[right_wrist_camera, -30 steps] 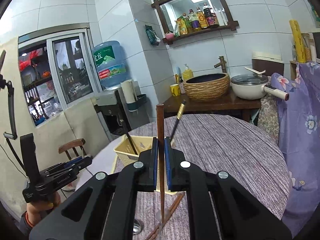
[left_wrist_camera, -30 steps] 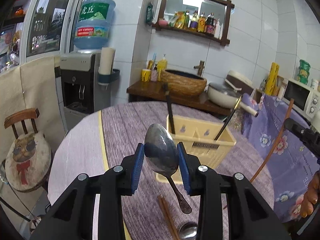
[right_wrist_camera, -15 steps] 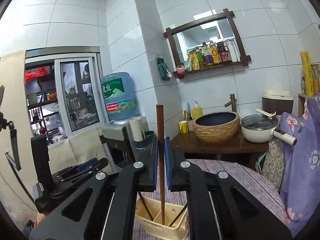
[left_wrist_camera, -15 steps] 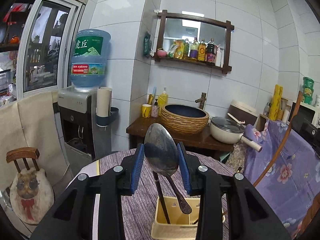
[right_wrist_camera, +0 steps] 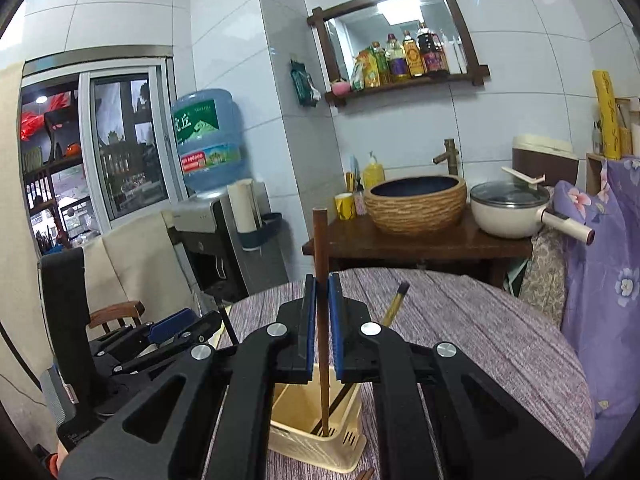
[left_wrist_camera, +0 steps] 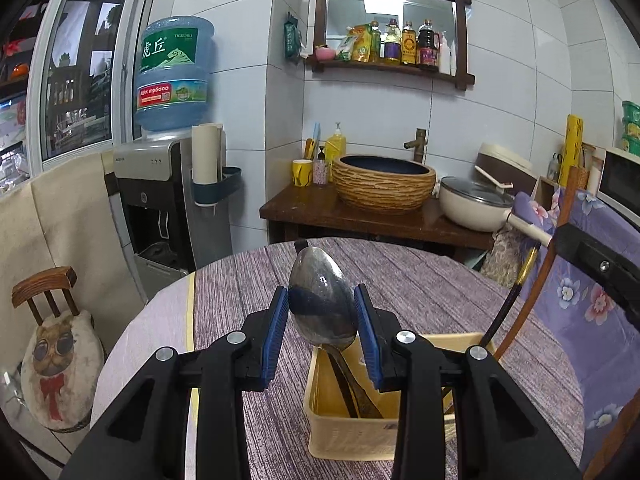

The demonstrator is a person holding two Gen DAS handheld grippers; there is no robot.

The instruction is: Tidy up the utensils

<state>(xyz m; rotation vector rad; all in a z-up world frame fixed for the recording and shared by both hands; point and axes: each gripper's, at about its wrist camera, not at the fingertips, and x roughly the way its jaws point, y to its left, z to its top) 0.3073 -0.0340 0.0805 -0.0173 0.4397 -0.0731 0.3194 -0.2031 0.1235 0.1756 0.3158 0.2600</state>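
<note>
Spoon [left_wrist_camera: 322, 300]: clamped by its bowl between the blue pads of the left gripper [left_wrist_camera: 322, 330], handle hanging down into the yellow basket [left_wrist_camera: 348, 436] directly below. The bowl grip appears chosen so the handle enters first.

Chopstick [right_wrist_camera: 321, 280]: pinched upright in the closed right gripper [right_wrist_camera: 321, 332], lower tip inside the same basket [right_wrist_camera: 312, 440], likely for a straight drop. Other utensils already lean inside, one dark stick with a gold end [right_wrist_camera: 396, 304] just right of the gripper.

The basket stands on the purple-clothed round table [left_wrist_camera: 420, 280]. The sink counter [left_wrist_camera: 320, 208] lies well beyond both grippers.
</note>
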